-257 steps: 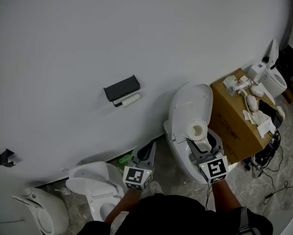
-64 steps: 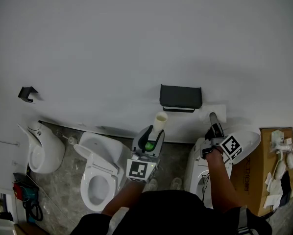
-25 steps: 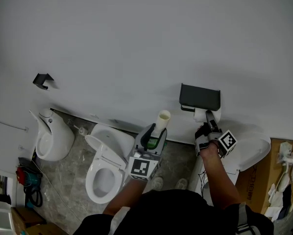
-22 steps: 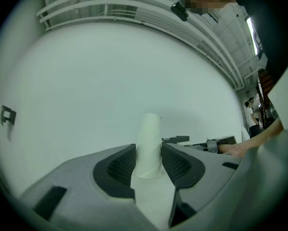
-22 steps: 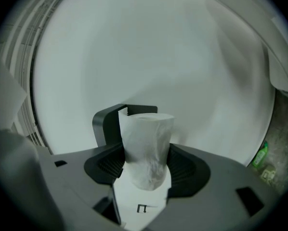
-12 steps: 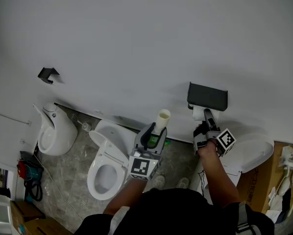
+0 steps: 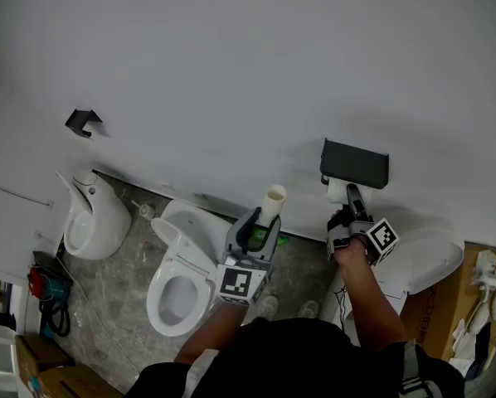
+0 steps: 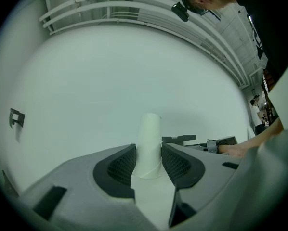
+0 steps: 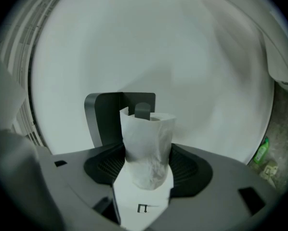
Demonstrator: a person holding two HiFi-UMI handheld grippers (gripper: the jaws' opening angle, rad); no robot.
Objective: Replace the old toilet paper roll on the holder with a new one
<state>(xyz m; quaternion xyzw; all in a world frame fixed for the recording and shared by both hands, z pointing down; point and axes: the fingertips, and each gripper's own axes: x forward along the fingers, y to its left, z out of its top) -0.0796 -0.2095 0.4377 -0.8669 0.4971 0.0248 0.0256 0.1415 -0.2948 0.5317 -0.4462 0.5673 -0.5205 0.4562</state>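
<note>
Head view looks steeply down; both gripper views face the wall, sharing the holder

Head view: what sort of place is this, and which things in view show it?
Likely a toilet-fixture test area or showroom, not a home bathroom: an open-seat toilet, another white toilet to its right, and a dark paper holder share one bare white wall.

Black holder, white paper roll, cream cardboard tube

Left tool, right tool: level, jaws clamped.
</note>
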